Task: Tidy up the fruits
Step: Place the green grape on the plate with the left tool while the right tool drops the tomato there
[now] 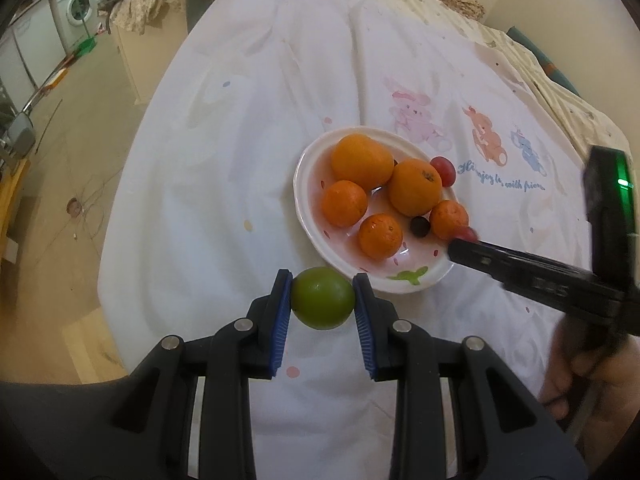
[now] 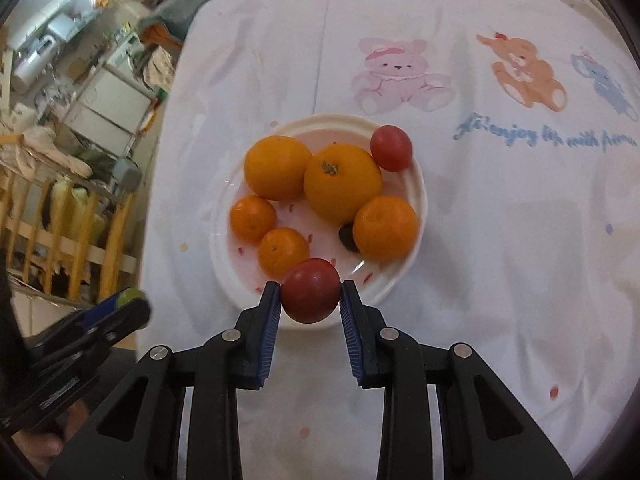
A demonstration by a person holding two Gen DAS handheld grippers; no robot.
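Plate [image 2: 416,200] sat mid-table on cloth [image 2: 500,240], fruit [image 2: 342,188] in it. Left gripper [image 1: 322,300] hung off its near-left rim, right gripper [image 2: 310,294] over its near edge.

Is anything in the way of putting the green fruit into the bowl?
Nothing visible blocks it. The green fruit, held in the left gripper, sits just outside the bowl, whose near side is bare. The oranges lie farther in.
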